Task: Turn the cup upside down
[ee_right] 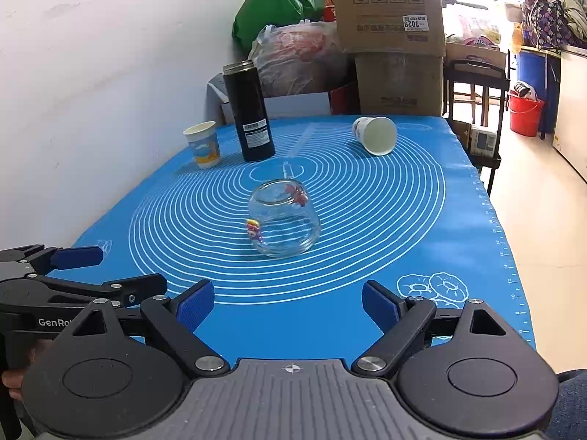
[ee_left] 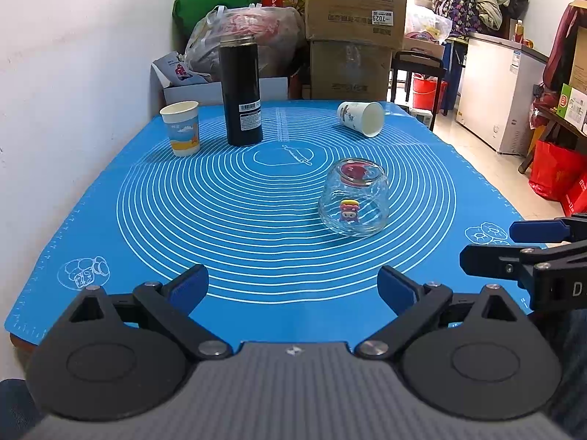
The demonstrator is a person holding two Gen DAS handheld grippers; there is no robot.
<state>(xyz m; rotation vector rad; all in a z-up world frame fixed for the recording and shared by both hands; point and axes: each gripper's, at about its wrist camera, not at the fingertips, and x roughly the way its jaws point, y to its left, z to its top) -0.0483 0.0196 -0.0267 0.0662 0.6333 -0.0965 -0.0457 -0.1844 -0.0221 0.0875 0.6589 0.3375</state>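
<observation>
A clear glass cup (ee_left: 354,198) with a small cartoon sticker stands mouth-down on the blue mat (ee_left: 234,242), right of its middle; it also shows in the right wrist view (ee_right: 283,218). My left gripper (ee_left: 292,289) is open and empty at the mat's near edge, well short of the cup. My right gripper (ee_right: 288,306) is open and empty, also at the near edge, the cup ahead of it. Each gripper shows at the edge of the other's view: the right one (ee_left: 513,245), the left one (ee_right: 110,271).
A paper cup (ee_left: 181,128) stands upright at the far left beside a tall black flask (ee_left: 240,91). Another paper cup (ee_left: 361,117) lies on its side at the far right. A wall runs along the left. Boxes and bags stack behind the table.
</observation>
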